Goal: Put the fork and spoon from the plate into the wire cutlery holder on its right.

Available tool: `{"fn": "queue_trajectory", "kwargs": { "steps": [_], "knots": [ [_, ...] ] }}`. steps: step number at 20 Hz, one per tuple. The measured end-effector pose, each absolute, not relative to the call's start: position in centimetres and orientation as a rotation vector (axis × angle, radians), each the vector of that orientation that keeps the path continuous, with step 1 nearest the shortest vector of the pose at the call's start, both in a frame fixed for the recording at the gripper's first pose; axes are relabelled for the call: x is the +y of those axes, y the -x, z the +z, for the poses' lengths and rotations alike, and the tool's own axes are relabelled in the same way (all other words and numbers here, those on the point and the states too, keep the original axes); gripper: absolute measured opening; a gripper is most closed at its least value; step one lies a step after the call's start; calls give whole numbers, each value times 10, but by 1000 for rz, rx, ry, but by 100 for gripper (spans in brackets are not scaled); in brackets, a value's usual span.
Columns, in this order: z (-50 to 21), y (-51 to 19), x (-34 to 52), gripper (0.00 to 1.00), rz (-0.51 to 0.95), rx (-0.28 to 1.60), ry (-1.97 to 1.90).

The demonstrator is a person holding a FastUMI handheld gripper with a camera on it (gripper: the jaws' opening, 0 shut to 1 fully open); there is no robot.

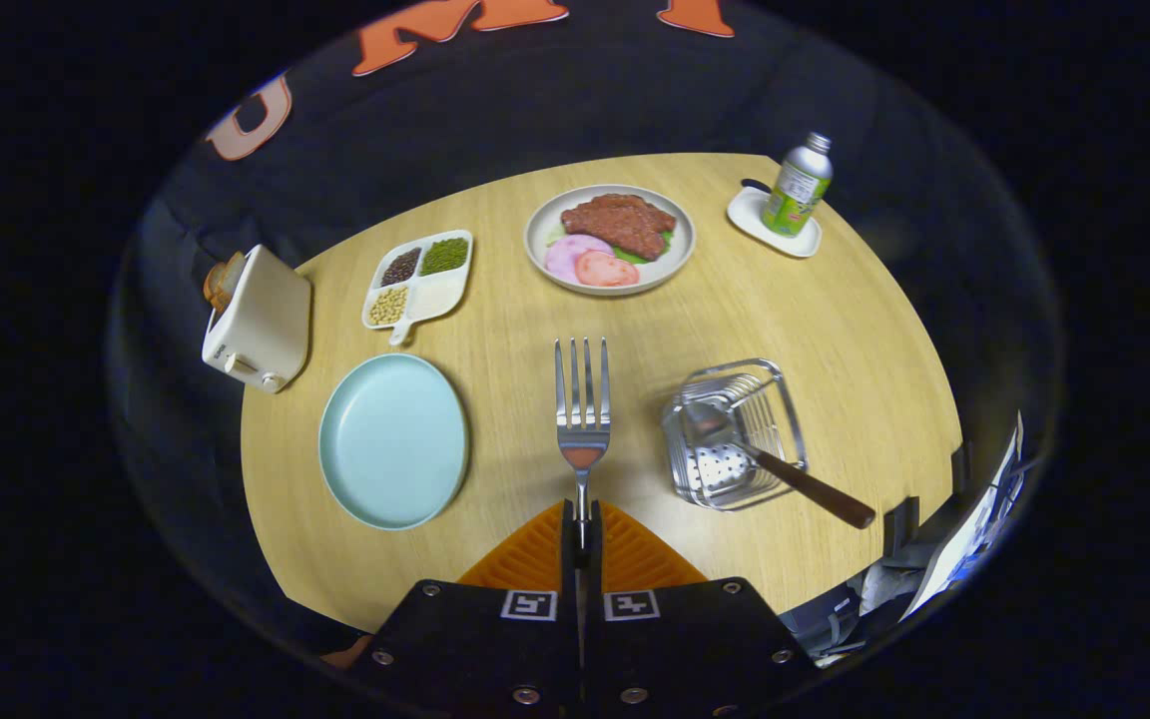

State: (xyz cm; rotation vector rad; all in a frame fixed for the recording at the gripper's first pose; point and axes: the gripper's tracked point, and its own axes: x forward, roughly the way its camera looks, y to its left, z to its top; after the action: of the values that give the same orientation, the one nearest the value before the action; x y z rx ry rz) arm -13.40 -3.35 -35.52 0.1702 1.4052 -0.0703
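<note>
- Gripper view: the gripper (583,529) pinches the handle of a silver metal fork (582,414), tines pointing away over the round wooden table (815,300).
- Right of the fork, a wire cutlery holder (735,434) contains the brown-handled spoon (785,474).
- Left, a pale blue plate (393,439) lies bare.

Steel fork (582,414) in tongs (582,521), spoon (735,439) probably in holder (732,434)

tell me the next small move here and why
Probably carry the fork to the right until it is over the wire cutlery holder. The gripper is shut on the fork's handle, tines pointing ahead, above bare table between the empty blue plate and the holder. The spoon already rests in the holder, so the fork is the last piece.
</note>
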Motion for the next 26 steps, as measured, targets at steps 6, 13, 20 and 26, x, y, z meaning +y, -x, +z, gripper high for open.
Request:
{"fn": "queue_trajectory", "kwargs": {
  "steps": [6,13,20,26],
  "knots": [
    [-353,151,-84,3,-98,1425,-171],
    [-368,152,-100,4,-67,1470,-159],
    [-359,139,-100,10,-2,1445,-187],
    [-320,92,-109,23,5,1226,-227]
  ]
}}
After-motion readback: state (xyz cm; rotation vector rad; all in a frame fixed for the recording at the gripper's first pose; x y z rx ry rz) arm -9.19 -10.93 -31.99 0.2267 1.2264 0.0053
